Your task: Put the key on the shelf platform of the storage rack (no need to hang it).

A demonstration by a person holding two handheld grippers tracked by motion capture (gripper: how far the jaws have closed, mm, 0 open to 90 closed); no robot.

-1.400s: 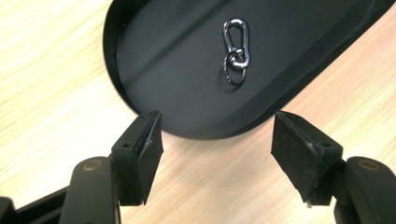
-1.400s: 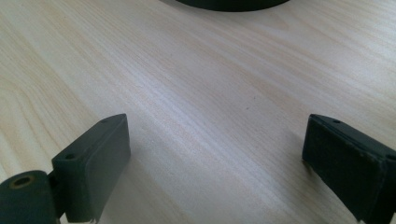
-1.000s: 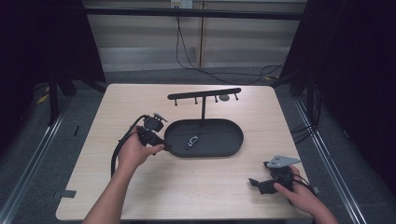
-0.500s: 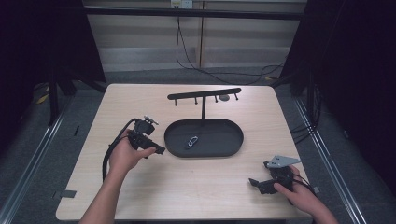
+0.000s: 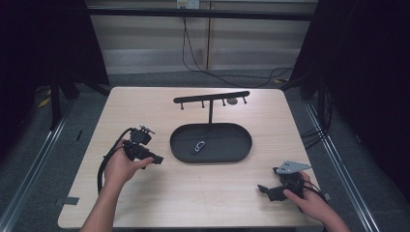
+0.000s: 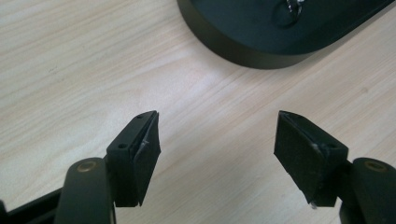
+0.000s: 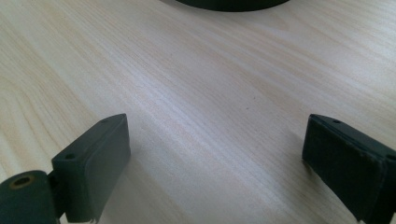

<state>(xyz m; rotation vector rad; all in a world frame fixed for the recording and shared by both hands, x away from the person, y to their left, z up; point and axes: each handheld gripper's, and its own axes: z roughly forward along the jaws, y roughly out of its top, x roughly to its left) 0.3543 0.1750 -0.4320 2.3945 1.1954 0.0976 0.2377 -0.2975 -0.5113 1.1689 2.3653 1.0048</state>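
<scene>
A black oval tray point(image 5: 232, 152) lies at the middle of the wooden table, with a small metal clip point(image 5: 198, 146) resting in it. My left gripper point(image 5: 157, 159) is held just left of the tray, low over the wood. In the left gripper view its jaws point(image 6: 217, 126) stand open and have just been opening, with bare wood between them; the tray's rim point(image 6: 252, 53) and the clip point(image 6: 292, 4) lie ahead. My right gripper point(image 5: 262, 188) rests near the front right edge. It is open over bare wood point(image 7: 217, 123).
A black T-shaped stand point(image 5: 211, 96) with several hooks rises behind the tray; a small grey round thing point(image 5: 232, 101) hangs near its right end. Cables trail from both grippers. The tray's edge point(image 7: 229, 3) lies far ahead of the right gripper.
My left hand has drawn its gripper left, away from the tray's edge, and a little nearer the person. The right hand has stayed put.
</scene>
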